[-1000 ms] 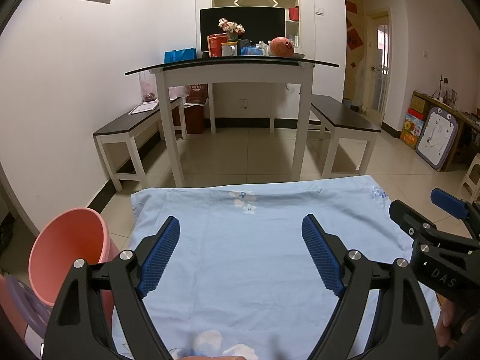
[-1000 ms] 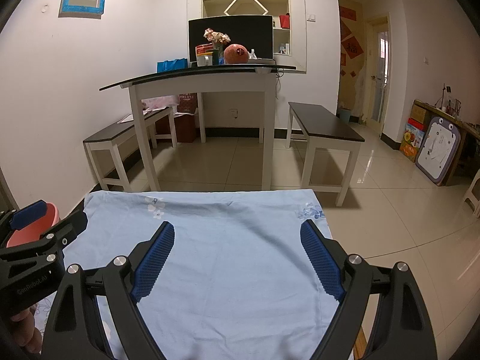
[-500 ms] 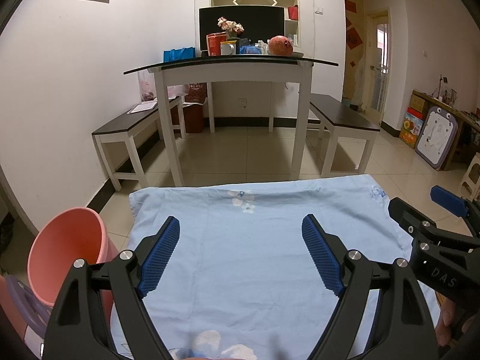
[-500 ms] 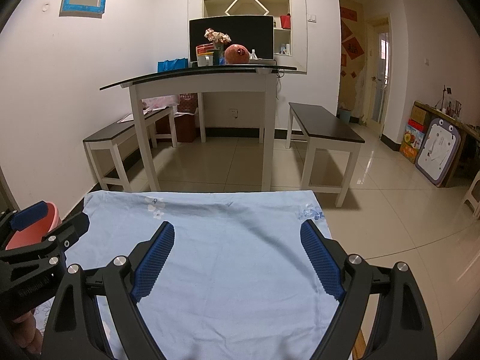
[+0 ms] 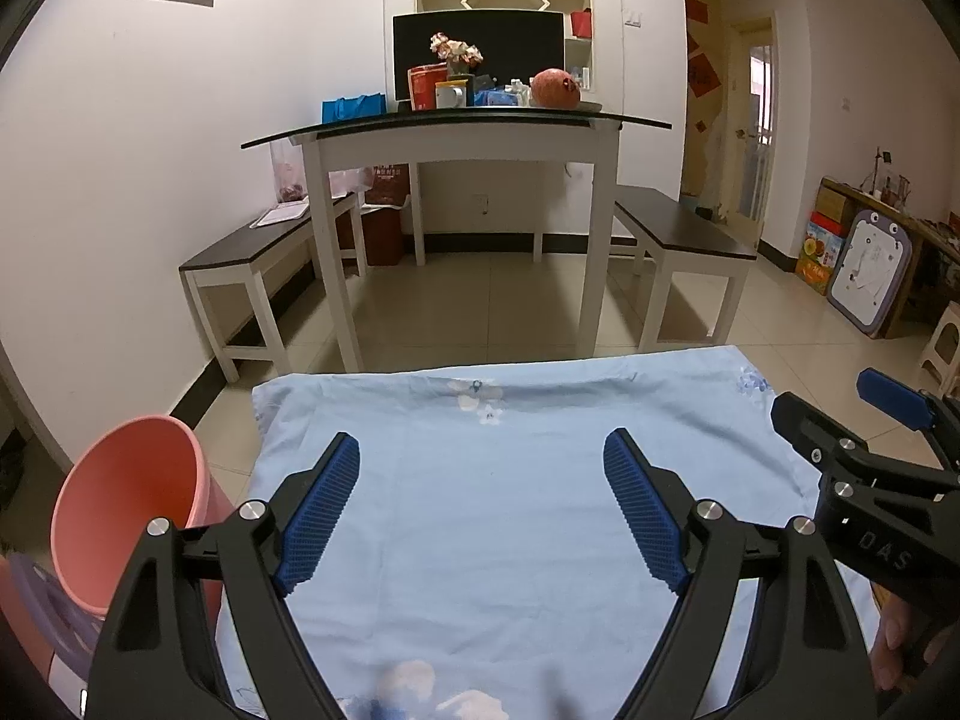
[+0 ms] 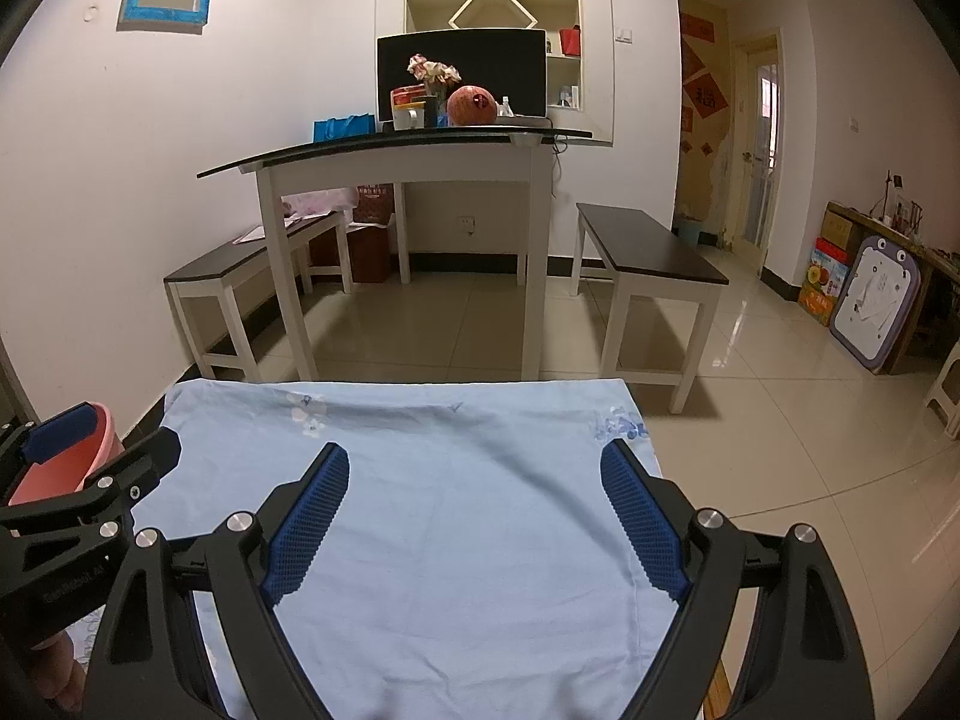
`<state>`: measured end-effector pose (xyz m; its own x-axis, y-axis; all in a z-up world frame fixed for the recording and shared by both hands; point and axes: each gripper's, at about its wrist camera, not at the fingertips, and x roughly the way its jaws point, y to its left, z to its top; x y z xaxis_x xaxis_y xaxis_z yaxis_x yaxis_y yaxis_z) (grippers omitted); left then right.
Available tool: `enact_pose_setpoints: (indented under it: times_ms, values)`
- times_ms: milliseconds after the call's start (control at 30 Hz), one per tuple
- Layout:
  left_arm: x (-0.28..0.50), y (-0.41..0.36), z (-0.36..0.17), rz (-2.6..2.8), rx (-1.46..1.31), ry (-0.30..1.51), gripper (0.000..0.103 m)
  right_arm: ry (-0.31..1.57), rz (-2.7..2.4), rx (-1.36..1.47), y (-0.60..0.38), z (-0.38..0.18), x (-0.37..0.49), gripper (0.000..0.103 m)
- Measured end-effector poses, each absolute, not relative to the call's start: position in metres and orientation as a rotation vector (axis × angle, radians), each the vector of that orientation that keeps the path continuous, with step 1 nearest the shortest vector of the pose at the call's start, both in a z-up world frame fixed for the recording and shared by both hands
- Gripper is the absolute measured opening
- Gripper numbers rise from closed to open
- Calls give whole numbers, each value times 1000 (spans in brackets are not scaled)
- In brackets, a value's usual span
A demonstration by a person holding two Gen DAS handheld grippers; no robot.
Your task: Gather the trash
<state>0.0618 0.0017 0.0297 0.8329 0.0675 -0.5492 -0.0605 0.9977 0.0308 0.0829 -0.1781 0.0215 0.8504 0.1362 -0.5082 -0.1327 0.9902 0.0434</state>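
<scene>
A pink bin (image 5: pixel 120 498) stands on the floor at the left edge of a table covered with a light blue floral cloth (image 5: pixel 510 480); its rim also shows in the right wrist view (image 6: pixel 72 468). My left gripper (image 5: pixel 480 498) is open and empty above the cloth. My right gripper (image 6: pixel 474 504) is open and empty above the cloth (image 6: pixel 468 480) too. Each gripper shows at the edge of the other's view: the right one (image 5: pixel 870 468), the left one (image 6: pixel 84 480). No trash shows on the cloth.
A tall white table (image 5: pixel 456 138) with a glass top bearing cups, flowers and a red ball stands ahead. Dark benches stand left (image 5: pixel 264 240) and right (image 5: pixel 678 228) of it. A toy board (image 5: pixel 870 276) and boxes lean at the right wall.
Both views have shifted very slightly. The grippers stay open and nothing on the cloth has moved.
</scene>
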Motion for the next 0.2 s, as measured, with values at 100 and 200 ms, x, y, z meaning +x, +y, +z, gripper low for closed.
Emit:
enact_pose_setpoints:
  times_ms: [100,200]
  values:
    - [62,1,29,71,15,583,84,537,142,5,-179,20,85,84]
    - [62,2,28,71,9,587,84,537,143,6,-179,20,85,84]
